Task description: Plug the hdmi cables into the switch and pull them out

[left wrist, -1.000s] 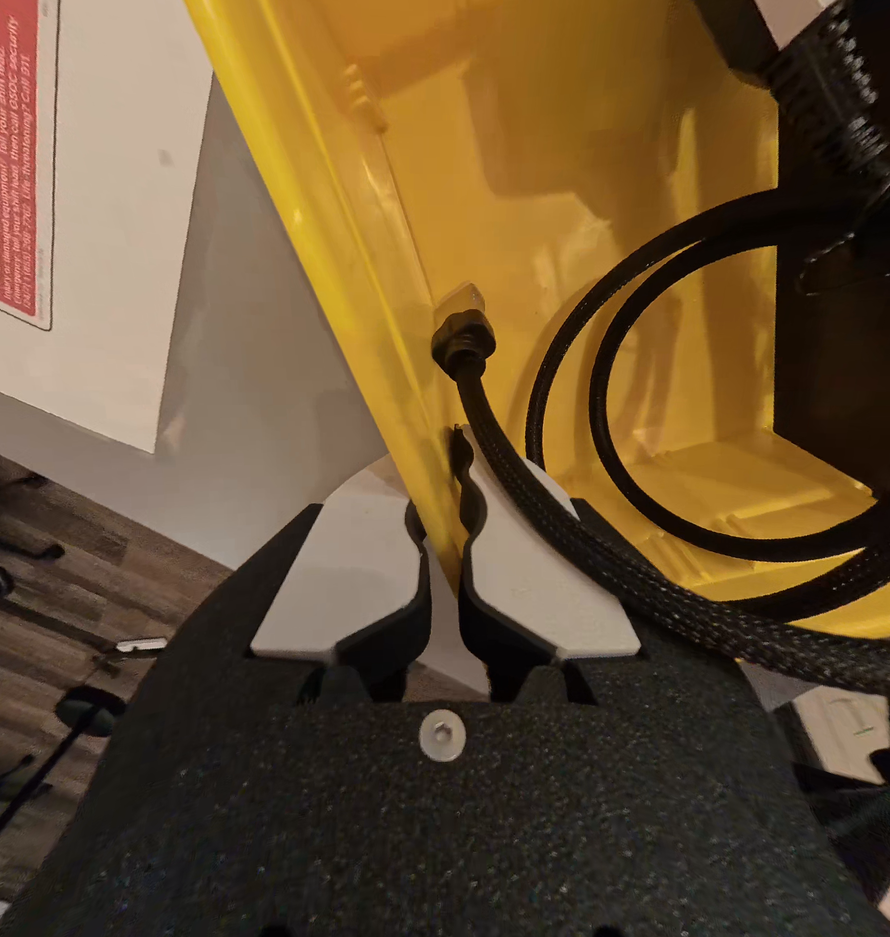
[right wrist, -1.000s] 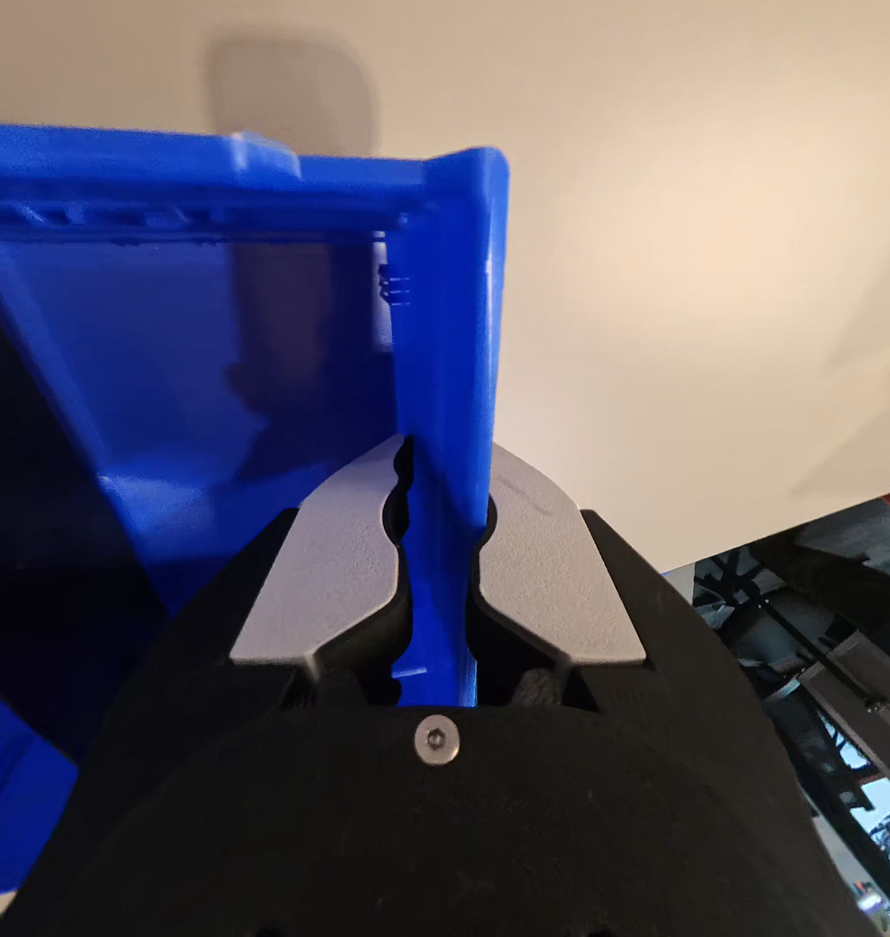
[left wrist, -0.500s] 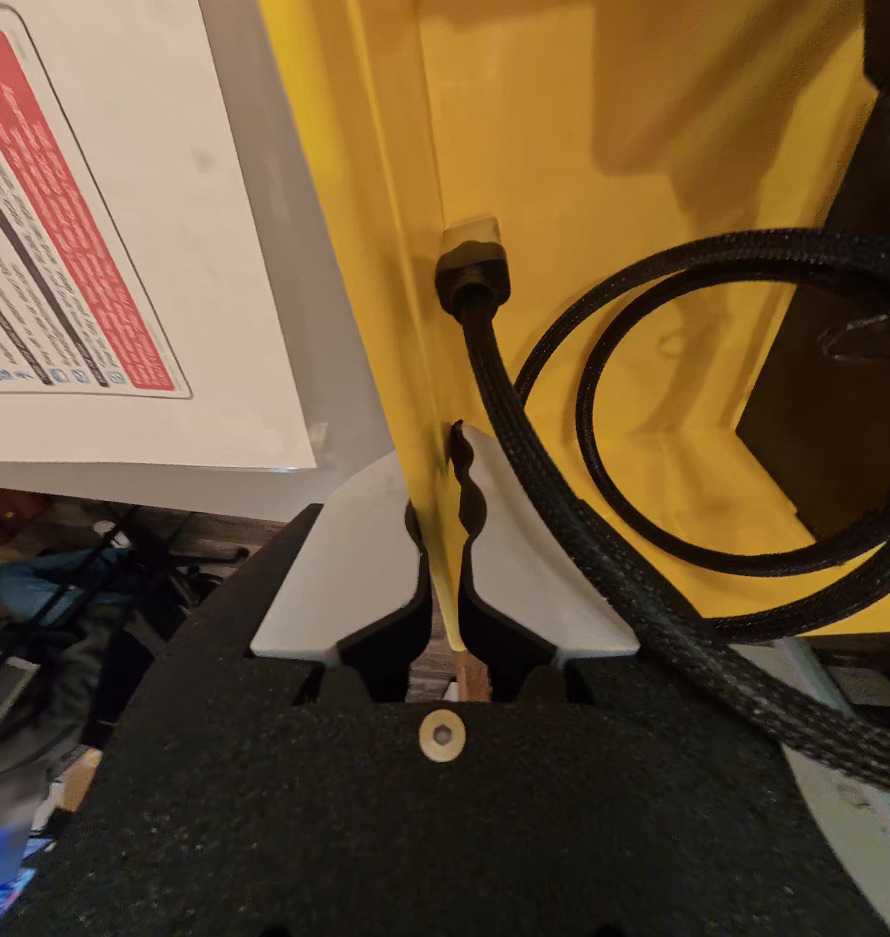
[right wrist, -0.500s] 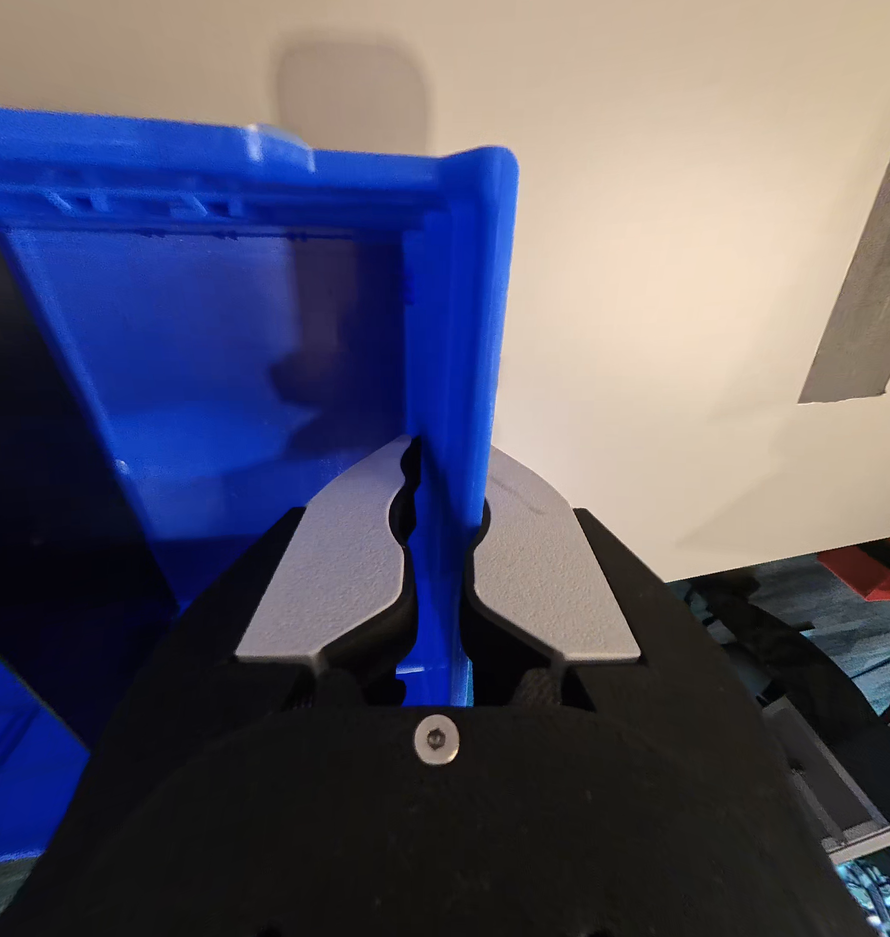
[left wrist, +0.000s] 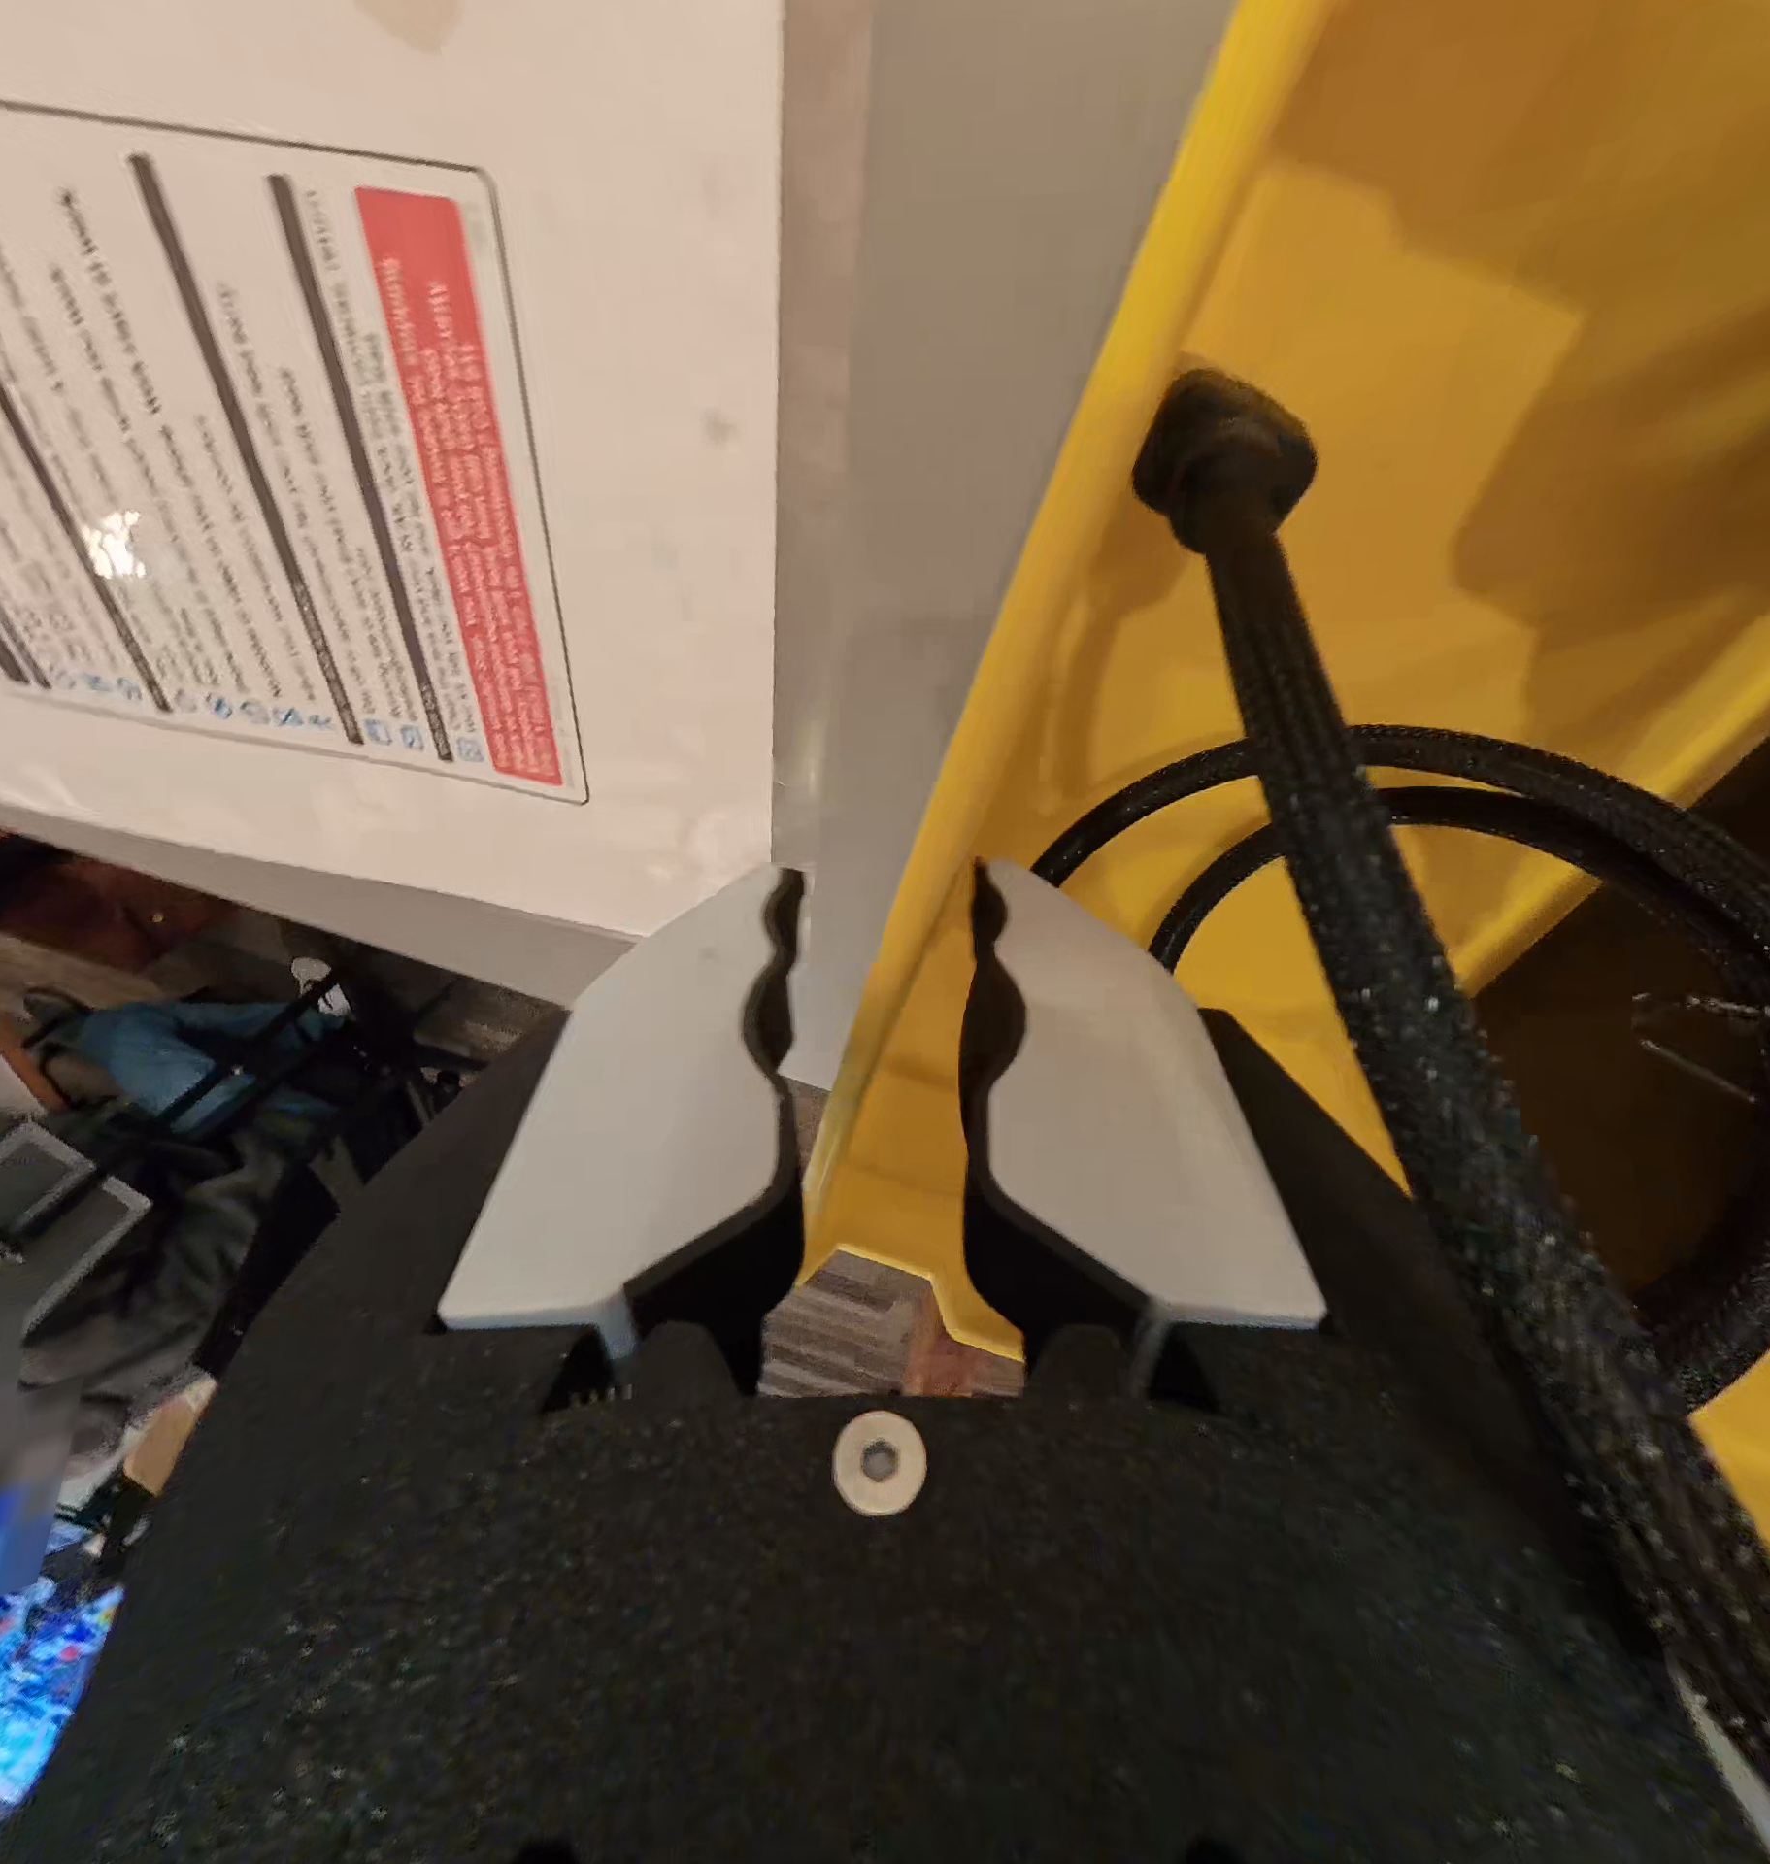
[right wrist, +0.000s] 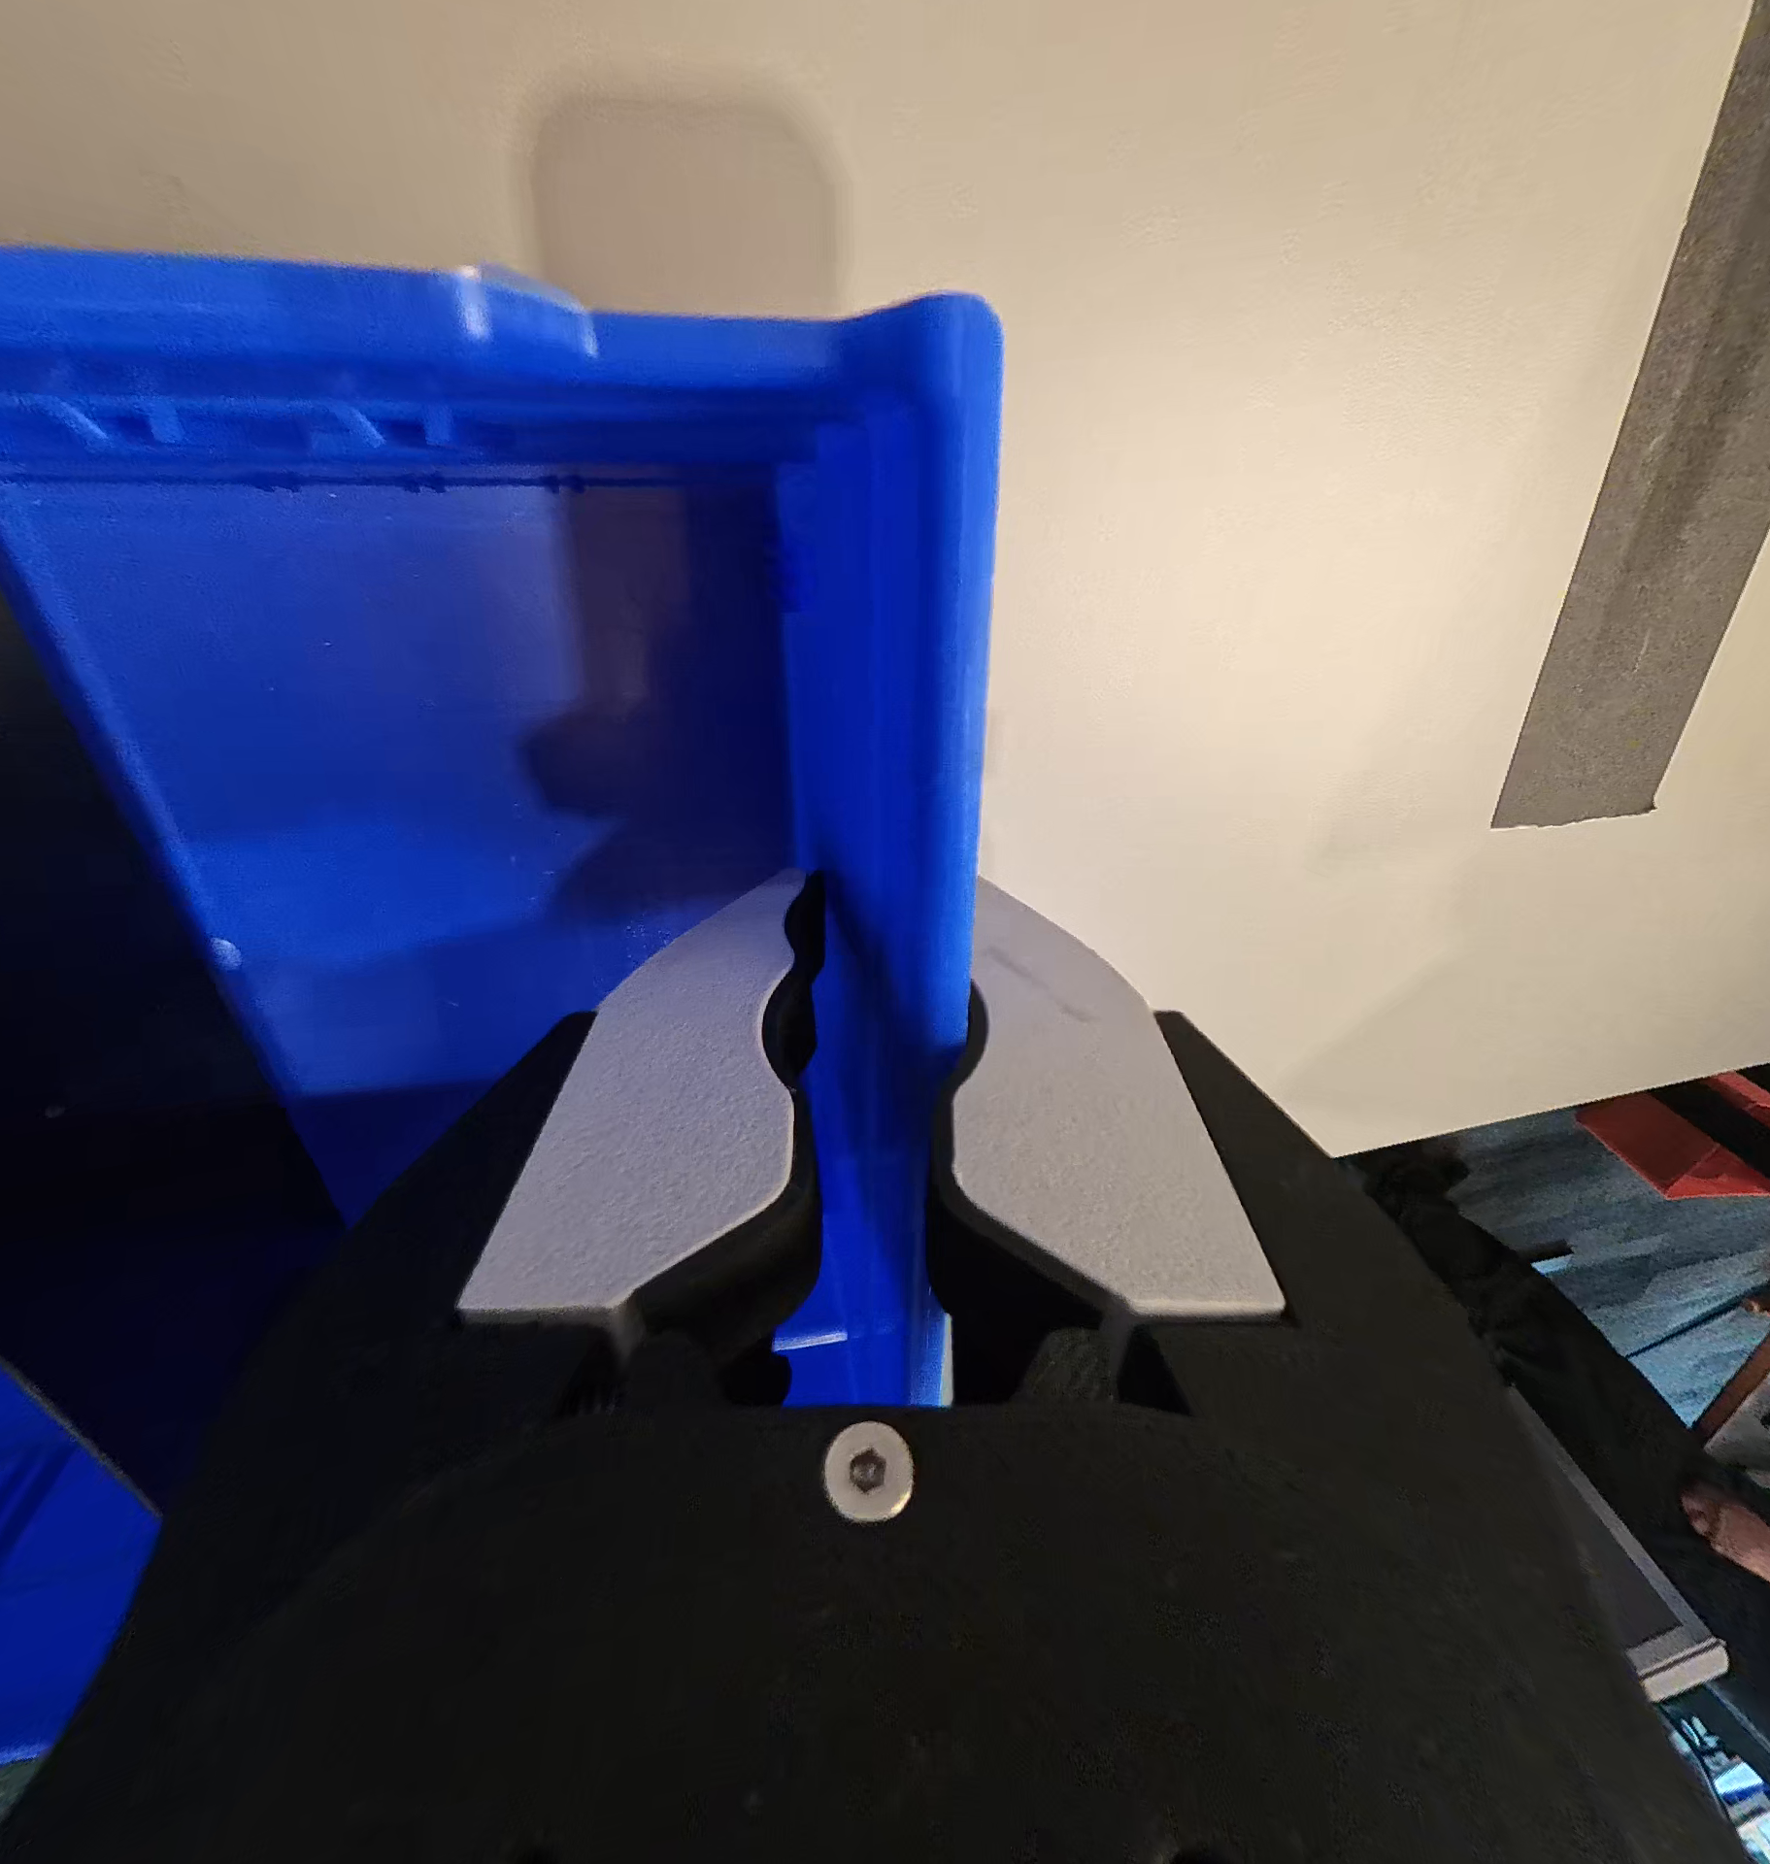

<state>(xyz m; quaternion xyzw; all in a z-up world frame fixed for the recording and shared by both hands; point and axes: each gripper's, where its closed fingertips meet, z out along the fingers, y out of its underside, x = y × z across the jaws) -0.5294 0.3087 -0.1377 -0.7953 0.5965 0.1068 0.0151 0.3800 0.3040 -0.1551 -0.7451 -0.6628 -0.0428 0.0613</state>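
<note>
The yellow plastic bin (left wrist: 1526,333) has its side wall standing between the fingers of the left claw (left wrist: 886,888), which are spread apart with a clear gap on both sides of the wall, so nothing is gripped. A black braided cable (left wrist: 1365,857) lies coiled inside the bin. The right claw (right wrist: 891,888) is clamped on the corner wall of a blue plastic bin (right wrist: 406,656). Both bins are over a white worktop (right wrist: 1314,504), which carries a printed sheet (left wrist: 255,454).
</note>
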